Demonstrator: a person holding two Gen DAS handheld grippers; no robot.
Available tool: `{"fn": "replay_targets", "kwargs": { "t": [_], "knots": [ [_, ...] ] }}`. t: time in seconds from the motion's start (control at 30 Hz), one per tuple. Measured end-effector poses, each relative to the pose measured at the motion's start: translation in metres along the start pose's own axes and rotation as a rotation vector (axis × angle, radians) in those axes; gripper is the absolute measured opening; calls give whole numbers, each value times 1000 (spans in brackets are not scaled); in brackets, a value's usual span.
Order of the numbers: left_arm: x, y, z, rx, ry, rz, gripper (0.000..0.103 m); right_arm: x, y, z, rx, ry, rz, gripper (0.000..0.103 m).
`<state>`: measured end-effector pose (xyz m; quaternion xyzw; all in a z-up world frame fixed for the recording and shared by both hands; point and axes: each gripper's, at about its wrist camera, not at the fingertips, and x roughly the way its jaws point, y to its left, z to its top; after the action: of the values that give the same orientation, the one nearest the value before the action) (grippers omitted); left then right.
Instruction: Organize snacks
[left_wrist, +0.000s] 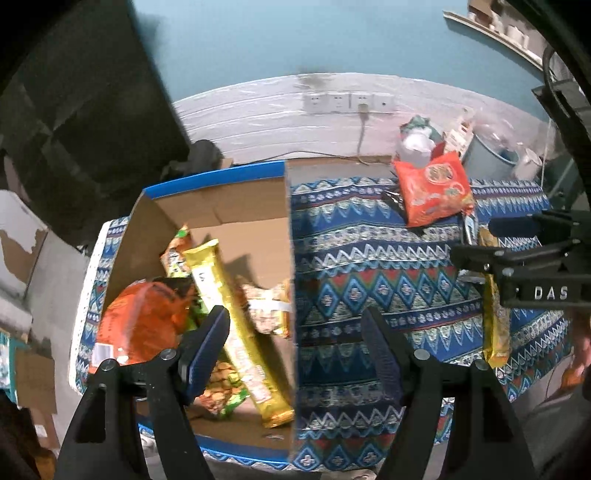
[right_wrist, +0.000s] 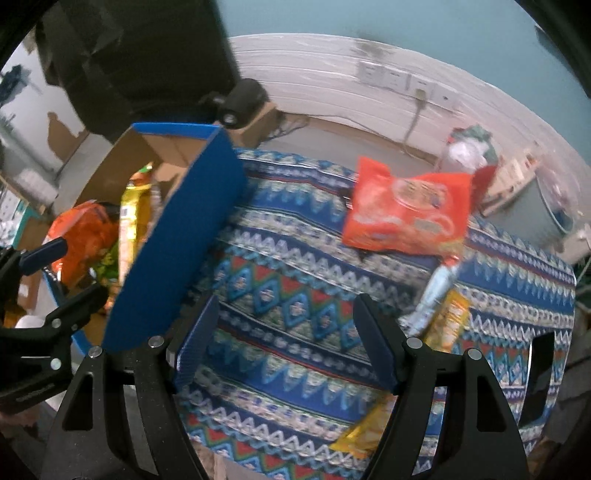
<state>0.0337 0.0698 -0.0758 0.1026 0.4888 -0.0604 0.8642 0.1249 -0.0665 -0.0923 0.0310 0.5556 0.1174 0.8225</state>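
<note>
Snacks are split between two places: several packets already lie in the cardboard box (left_wrist: 221, 229) at the left end of the table (left_wrist: 369, 258), while others wait on the patterned cloth toward its right end. In the box are an orange bag (left_wrist: 144, 325), a long gold packet (left_wrist: 236, 325) leaning across a green one, and a small pale packet against the right wall.

The left gripper (left_wrist: 295, 347) hangs over the box's right wall, its fingers spread wide with nothing between them. The right gripper (right_wrist: 284, 339) hovers over bare cloth near the table's front edge, also wide open and empty.

Left to sort are the red-orange bag (right_wrist: 406, 214) near the far right corner, a pale blue packet (right_wrist: 434, 291) and a yellow packet (right_wrist: 448, 321) just beside it, and another yellow packet (right_wrist: 365, 428) at the front edge, under the right finger.

All look light, soft and crinkly, with slick film that will slide if pinched loosely. The puffed red-orange bag likely holds something brittle, so I would take it by a sealed end seam, not across the middle. The slim packets seem best gripped across their narrow width, near the centre.
</note>
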Motion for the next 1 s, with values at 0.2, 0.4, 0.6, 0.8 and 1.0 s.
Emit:
{"fn": "replay_targets", "kwargs": {
  "t": [0.2, 0.4, 0.6, 0.8, 1.0],
  "knots": [
    [9, -26, 0, 49, 16, -5, 78, 6, -34, -14, 46, 25, -31, 75],
    [21, -51, 3, 72, 37, -44, 79, 21, -68, -32, 86, 72, -81, 75],
    [38, -77, 6, 87, 71, -84, 79, 46, -97, -57, 122, 142, -133, 75],
    [57, -96, 5, 100, 120, -99, 79, 68, -109, -76, 136, 198, -145, 75],
    [70, -112, 9, 110, 149, -105, 79, 81, -114, -90, 131, 220, -135, 73]
  ]
}}
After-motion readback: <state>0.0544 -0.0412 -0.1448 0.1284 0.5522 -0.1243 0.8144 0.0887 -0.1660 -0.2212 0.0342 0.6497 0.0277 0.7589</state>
